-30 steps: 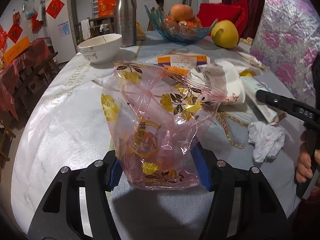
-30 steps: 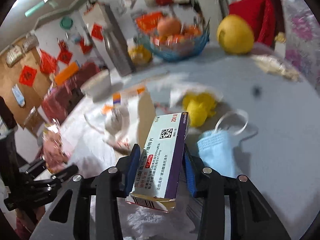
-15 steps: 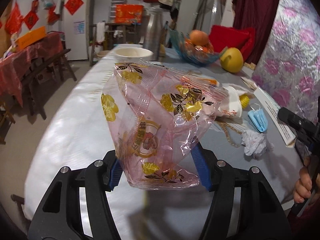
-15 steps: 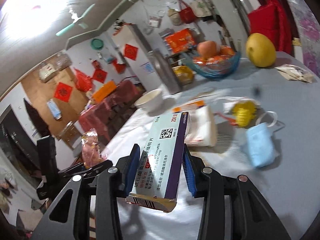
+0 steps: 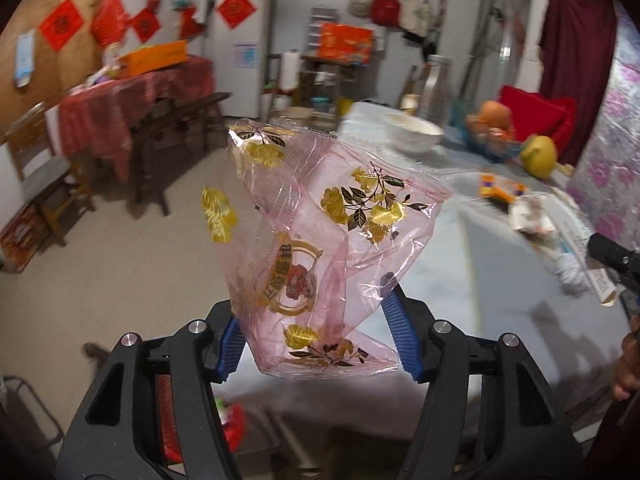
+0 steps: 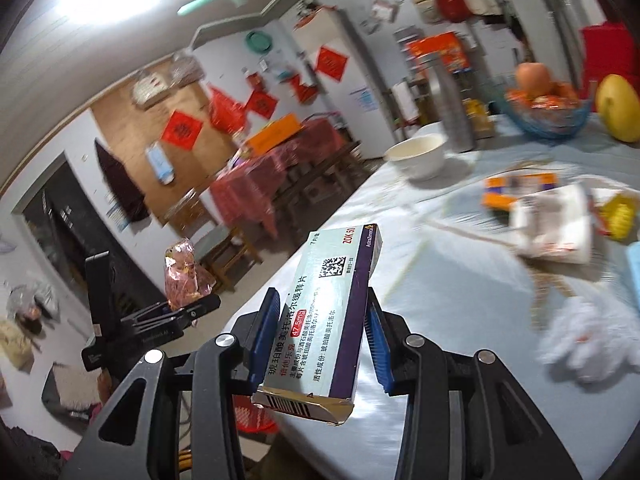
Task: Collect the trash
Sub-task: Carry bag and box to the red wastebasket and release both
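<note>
My left gripper (image 5: 320,332) is shut on a crumpled pink plastic wrapper (image 5: 316,240) with gold flowers, held past the table's left edge. It also shows in the right wrist view (image 6: 185,280), in the left gripper (image 6: 176,312). My right gripper (image 6: 318,344) is shut on a medicine box (image 6: 324,312), white and purple with a QR code, held above the table's near edge. The right gripper's tip (image 5: 612,258) shows at the far right of the left wrist view. A red basket (image 6: 252,414) sits on the floor below the table edge; it also shows in the left wrist view (image 5: 234,426).
On the round table (image 6: 440,280): a crumpled white tissue (image 6: 588,340), a torn paper pack (image 6: 556,224), an orange box (image 6: 516,190), a yellow wrapper (image 6: 620,210), a white bowl (image 6: 418,156), a steel flask (image 6: 452,104), a blue fruit bowl (image 6: 548,112), a pomelo (image 6: 618,108). Chairs and a red-clothed table (image 5: 120,100) stand at the left.
Both grippers have drawn back and swung left from over the table toward its near edge, each still holding its item. The floor and red basket have come into view.
</note>
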`<state>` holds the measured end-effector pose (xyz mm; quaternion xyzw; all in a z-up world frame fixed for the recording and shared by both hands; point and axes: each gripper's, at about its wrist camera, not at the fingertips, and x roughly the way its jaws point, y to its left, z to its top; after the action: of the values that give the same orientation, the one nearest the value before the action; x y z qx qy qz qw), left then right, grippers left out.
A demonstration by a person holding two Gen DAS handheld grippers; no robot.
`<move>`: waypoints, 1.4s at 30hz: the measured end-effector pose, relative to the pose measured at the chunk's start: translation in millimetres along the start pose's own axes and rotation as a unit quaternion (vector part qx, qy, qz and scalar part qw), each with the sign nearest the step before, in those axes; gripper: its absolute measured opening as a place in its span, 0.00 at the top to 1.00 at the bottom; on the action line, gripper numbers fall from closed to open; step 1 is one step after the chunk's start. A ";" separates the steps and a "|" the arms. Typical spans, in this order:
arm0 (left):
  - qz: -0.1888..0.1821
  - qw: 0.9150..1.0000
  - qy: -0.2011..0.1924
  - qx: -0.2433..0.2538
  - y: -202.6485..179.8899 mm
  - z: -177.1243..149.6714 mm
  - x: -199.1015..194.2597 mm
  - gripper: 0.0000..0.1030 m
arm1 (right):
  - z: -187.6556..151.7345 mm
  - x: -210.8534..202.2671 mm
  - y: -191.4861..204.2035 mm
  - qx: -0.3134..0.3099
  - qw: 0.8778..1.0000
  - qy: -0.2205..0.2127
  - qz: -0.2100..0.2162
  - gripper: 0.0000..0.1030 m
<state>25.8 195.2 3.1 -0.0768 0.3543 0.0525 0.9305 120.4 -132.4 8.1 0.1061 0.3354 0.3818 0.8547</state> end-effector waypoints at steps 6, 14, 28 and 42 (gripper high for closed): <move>0.051 0.997 0.041 -0.031 73.1 -32.3 -5.3 0.41 | -6.4 39.0 46.6 -0.022 0.998 0.043 0.034 0.59; 0.083 0.983 0.148 -0.065 149.0 -102.7 23.4 0.34 | -22.4 88.8 100.3 -0.046 0.992 0.102 0.058 0.59; 0.096 0.981 0.138 -0.100 186.4 -101.7 19.0 0.09 | -54.7 147.4 170.2 -0.089 0.977 0.176 0.083 0.59; 0.139 0.978 0.098 -0.120 205.4 -83.9 -1.2 0.07 | -95.8 205.7 216.3 -0.131 0.954 0.248 0.107 0.59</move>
<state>-60.9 381.9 -79.6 -0.1426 0.4420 0.2153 0.8590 31.5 157.7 -70.6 -0.0698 0.4703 0.5255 0.7055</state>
